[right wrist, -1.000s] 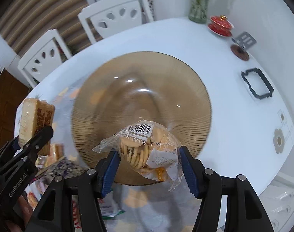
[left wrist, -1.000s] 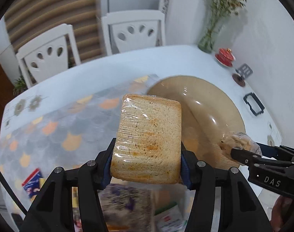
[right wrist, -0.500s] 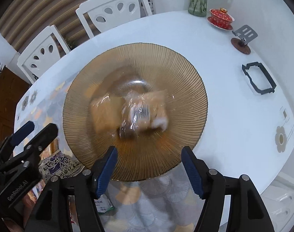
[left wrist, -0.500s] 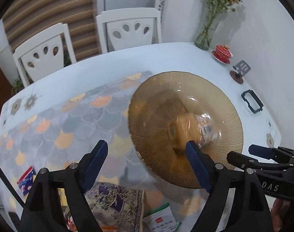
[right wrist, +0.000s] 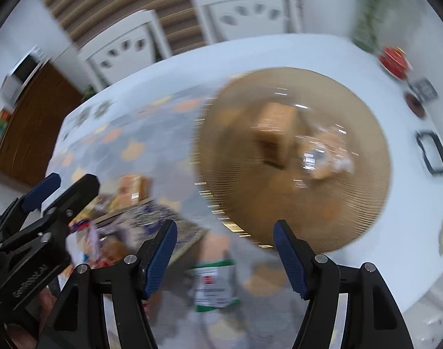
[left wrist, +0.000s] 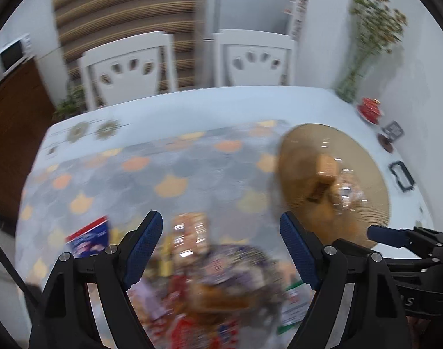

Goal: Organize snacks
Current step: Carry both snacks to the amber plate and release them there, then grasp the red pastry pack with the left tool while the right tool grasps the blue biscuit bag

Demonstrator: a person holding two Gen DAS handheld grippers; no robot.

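Both views are blurred. The left gripper [left wrist: 221,244] is spread wide and grasps nothing, above the snack pile [left wrist: 209,285] at 6 o'clock. The right gripper [right wrist: 224,250] is likewise released and empty. On the amber plate [right wrist: 352,218], at 2 o'clock, the bread [right wrist: 275,132] lies touching the cookie bag [right wrist: 323,157].

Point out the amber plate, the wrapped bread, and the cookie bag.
amber plate [right wrist: 352,203], right wrist view, bare ribbed rim
wrapped bread [right wrist: 275,125], right wrist view, its top face
cookie bag [right wrist: 323,157], right wrist view, clear wrapper middle
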